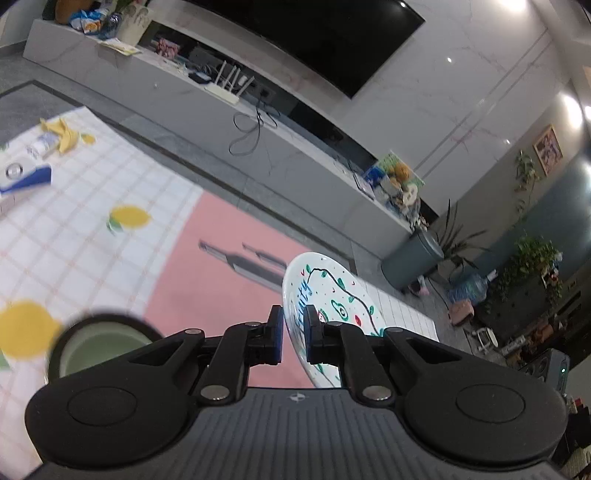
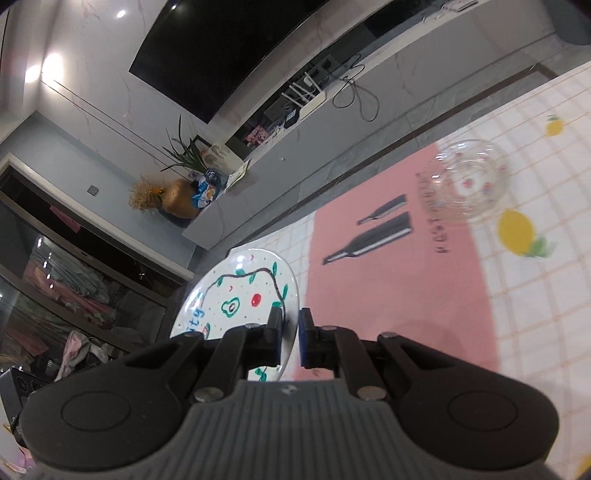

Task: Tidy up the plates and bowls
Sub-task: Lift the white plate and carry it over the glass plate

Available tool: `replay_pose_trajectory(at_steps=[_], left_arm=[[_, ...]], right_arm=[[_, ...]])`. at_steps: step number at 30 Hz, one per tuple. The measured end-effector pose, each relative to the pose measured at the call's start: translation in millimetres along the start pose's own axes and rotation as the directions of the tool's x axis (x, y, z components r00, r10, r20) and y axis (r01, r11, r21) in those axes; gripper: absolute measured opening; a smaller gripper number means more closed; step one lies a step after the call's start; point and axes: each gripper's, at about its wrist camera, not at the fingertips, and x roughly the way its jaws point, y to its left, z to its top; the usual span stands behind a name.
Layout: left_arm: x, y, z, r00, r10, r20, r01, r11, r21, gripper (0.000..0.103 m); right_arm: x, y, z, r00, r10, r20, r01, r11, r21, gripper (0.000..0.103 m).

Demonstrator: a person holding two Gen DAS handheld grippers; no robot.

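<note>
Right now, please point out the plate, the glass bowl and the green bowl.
plate (image 2: 240, 295): right wrist view, painted face.
glass bowl (image 2: 463, 181): right wrist view, clear base.
green bowl (image 1: 99, 349): left wrist view, pale inside.

A pale marble wall (image 1: 461, 92) carries a black television (image 1: 332, 33) above a long grey console (image 1: 166, 85), with grey floor (image 1: 229, 166) below.

1. The plate's (image 1: 325, 295) near part is hidden behind the left gripper's (image 1: 295, 332) fingers (image 1: 276, 334) and body, and so is part of its blue lettering.
2. The green cup (image 1: 99, 350) is blurred and half covered by that gripper.
3. In the right view, the plate (image 2: 240, 291) is cut off below by the right gripper (image 2: 290, 334).
4. The glass bowl (image 2: 461, 181) is smeared, its pattern unreadable.
5. Clutter on the shelf (image 1: 391, 181) is too small to tell.
</note>
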Motion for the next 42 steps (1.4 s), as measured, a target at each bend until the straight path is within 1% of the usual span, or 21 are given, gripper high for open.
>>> replay_pose_trajectory(at_steps=[4,8,11,14,18,21,24,30,34,39,42], left_arm=[[4.8,-6.4,-31.6,1.0,-0.012,-0.019,0.012,1.0,0.007,0.012],[11.7,-9.2,-59.5,0.999,-0.018,-0.047,0.019,1.0,0.013,0.012],[16.7,-11.6,-76.7,0.998,-0.01,-0.061,0.012,1.0,0.028,0.012],[23.1,-13.3,-90.6,0.998,-0.002,-0.058,0.004,0.999,0.043,0.012],[32.3,-9.1,-105.4,0.998,-0.011,-0.059,0.013,0.999,0.032,0.012],[36.9,-1.8,-112.9,0.998,-0.026,-0.063,0.027,1.0,0.012,0.012],[40.9,2.5,-118.2,0.997,-0.025,-0.072,0.025,1.0,-0.001,0.012],[49.9,6.1,-122.1,0.996,-0.009,-0.085,0.008,1.0,-0.007,0.012],[54.9,8.3,-123.8,0.997,0.0,-0.083,0.0,1.0,-0.009,0.012],[62.0,14.0,-125.1,0.995,0.012,-0.095,-0.014,1.0,-0.023,0.012],[68.0,15.8,-127.7,0.994,0.029,-0.104,-0.031,0.999,-0.016,0.012]], right_arm=[[-25.7,-21.0,-19.5,0.999,-0.033,0.014,0.033,0.999,-0.01,0.007],[-42.7,-49.0,-43.1,0.999,-0.041,0.023,0.04,0.999,0.011,0.007],[-50.2,-68.5,-58.5,0.999,-0.048,0.024,0.047,0.998,0.037,0.007],[-54.0,-84.3,-70.2,0.998,-0.055,0.025,0.054,0.997,0.053,0.007],[-54.8,-98.7,-78.1,0.997,-0.074,0.018,0.073,0.995,0.069,0.007],[-52.8,-102.6,-75.9,0.996,-0.091,0.019,0.089,0.994,0.069,0.007],[-49.8,-106.6,-76.8,0.995,-0.097,0.011,0.096,0.993,0.072,0.007],[-39.4,-110.0,-80.8,0.989,-0.143,-0.023,0.144,0.988,0.046,0.008],[-28.3,-112.1,-83.6,0.982,-0.181,-0.046,0.183,0.983,0.03,0.011],[-16.8,-114.3,-84.5,0.976,-0.205,-0.067,0.207,0.978,0.015,0.012],[-13.9,-116.0,-83.2,0.974,-0.215,-0.065,0.216,0.976,0.017,0.012]])
